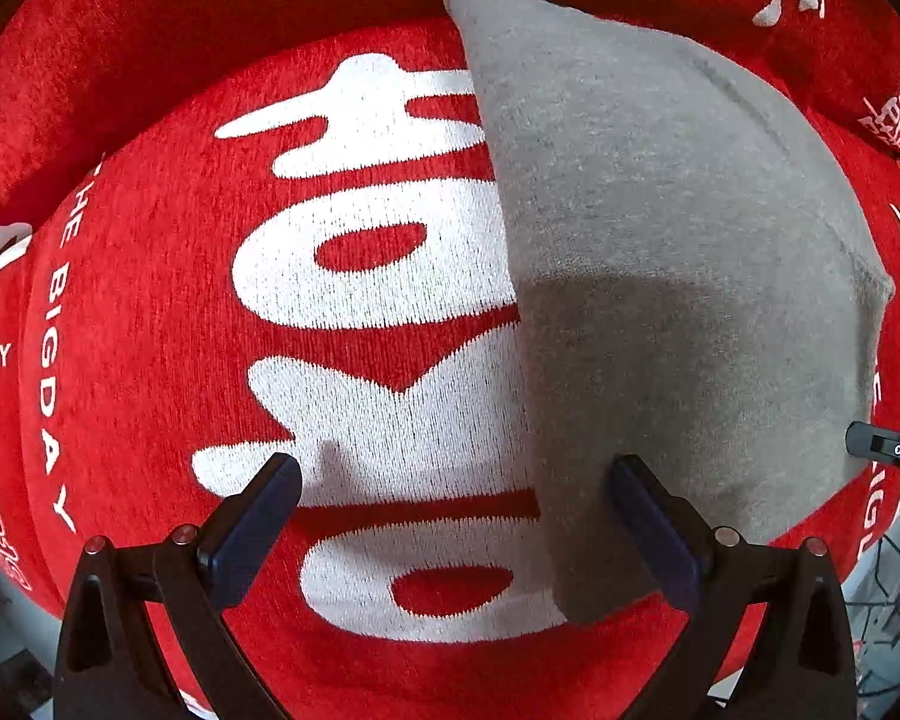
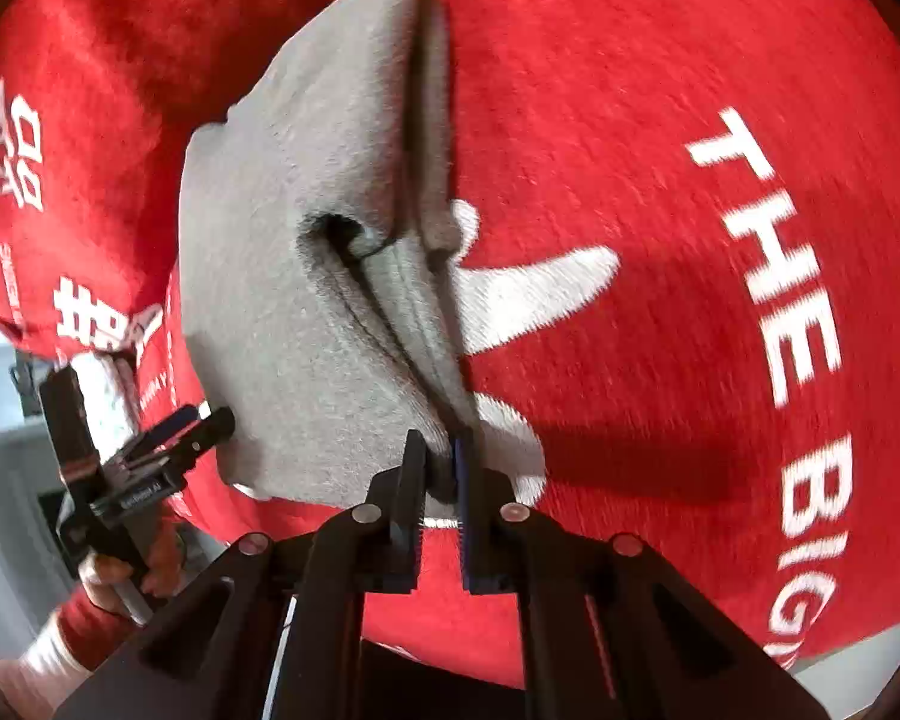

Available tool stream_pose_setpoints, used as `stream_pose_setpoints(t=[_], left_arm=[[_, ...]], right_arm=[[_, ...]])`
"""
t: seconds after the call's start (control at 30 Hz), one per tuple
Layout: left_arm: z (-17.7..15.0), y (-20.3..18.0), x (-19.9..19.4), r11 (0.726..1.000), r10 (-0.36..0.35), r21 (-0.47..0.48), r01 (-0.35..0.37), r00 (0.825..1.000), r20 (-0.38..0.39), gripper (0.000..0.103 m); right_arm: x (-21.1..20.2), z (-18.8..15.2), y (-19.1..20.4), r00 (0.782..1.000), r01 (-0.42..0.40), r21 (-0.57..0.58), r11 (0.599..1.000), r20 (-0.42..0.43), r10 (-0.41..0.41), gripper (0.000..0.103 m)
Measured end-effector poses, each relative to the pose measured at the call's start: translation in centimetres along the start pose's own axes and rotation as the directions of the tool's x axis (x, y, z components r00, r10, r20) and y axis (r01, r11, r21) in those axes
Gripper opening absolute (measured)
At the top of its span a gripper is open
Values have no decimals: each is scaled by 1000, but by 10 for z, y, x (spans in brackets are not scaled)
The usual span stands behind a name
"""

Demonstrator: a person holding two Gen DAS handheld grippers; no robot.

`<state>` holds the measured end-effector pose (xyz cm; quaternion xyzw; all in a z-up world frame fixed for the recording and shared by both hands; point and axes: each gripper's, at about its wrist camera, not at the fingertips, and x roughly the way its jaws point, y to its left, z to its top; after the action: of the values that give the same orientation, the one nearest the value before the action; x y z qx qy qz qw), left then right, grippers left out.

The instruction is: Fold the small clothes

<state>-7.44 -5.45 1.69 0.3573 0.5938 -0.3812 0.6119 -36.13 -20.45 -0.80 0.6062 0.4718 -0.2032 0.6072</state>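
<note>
A small grey garment lies folded on a red cloth with white lettering. My left gripper is open and empty, its right finger over the garment's near left edge. In the right wrist view my right gripper is shut on the near edge of the grey garment, which shows a fold and several layers along its right side. The left gripper appears there at the garment's left edge, held by a hand. The right gripper's tip shows at the garment's right edge in the left wrist view.
The red cloth covers the whole work surface, with raised folds at the back. Its edge drops off at the right over wire objects, and at the lower left over grey floor.
</note>
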Motion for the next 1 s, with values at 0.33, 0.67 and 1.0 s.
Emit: stream_pose_setpoints(t=[0.33,0.67,1.0], left_arm=[[-14,1,-19,1000,11,-4,-11,1000,21,103],[-33,0,-47,1000,16,6,-16,999,35,103],[-45,9,-50,1000,-5,-21,6,999,52,103]], right_arm=[[-22,-27,10,993,98,58,993,58,-101,22],[-40,-49,34,985,117,70,991,123,-125,24],[-35,-66,61,983,106,42,994,149,-111,47]])
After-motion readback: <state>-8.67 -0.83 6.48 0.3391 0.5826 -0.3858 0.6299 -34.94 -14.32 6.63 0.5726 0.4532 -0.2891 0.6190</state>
